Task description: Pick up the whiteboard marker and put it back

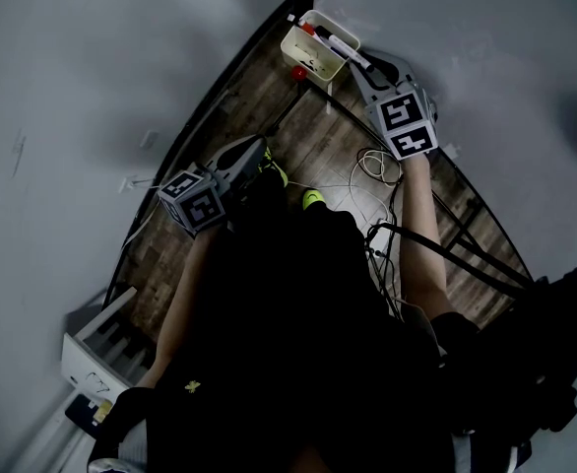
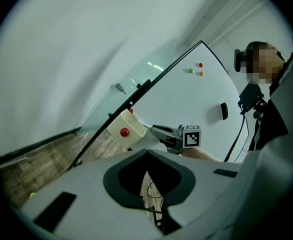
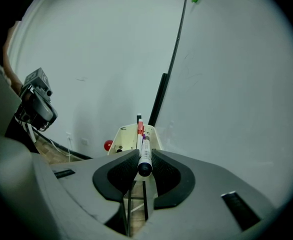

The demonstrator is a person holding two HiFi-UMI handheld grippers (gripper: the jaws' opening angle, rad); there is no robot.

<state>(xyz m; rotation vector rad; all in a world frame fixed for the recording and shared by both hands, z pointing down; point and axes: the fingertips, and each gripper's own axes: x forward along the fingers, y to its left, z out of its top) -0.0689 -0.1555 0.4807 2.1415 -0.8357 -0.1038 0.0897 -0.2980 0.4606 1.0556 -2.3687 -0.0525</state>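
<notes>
The whiteboard marker (image 3: 144,156), white with a black end cap, lies lengthwise between the pads of my right gripper (image 3: 144,165), which is shut on it. Its far end points at the cream tray (image 3: 122,136) fixed to the whiteboard's edge, where a red-capped marker (image 3: 140,128) stands. From the head view, the right gripper (image 1: 359,67) hangs just beside the tray (image 1: 306,59), with the marker (image 1: 352,57) reaching over its rim. My left gripper (image 1: 257,158) hangs lower, over the floor. Its pads (image 2: 147,168) stand slightly apart with nothing between them.
A red round magnet (image 2: 125,132) sticks to the tray's side. The whiteboard (image 2: 186,96) carries small coloured magnets (image 2: 200,65) and a black eraser (image 2: 223,111). Loose cables (image 1: 372,166) lie on the wooden floor. A white box (image 1: 99,348) stands at lower left. A person stands at the left gripper view's right edge.
</notes>
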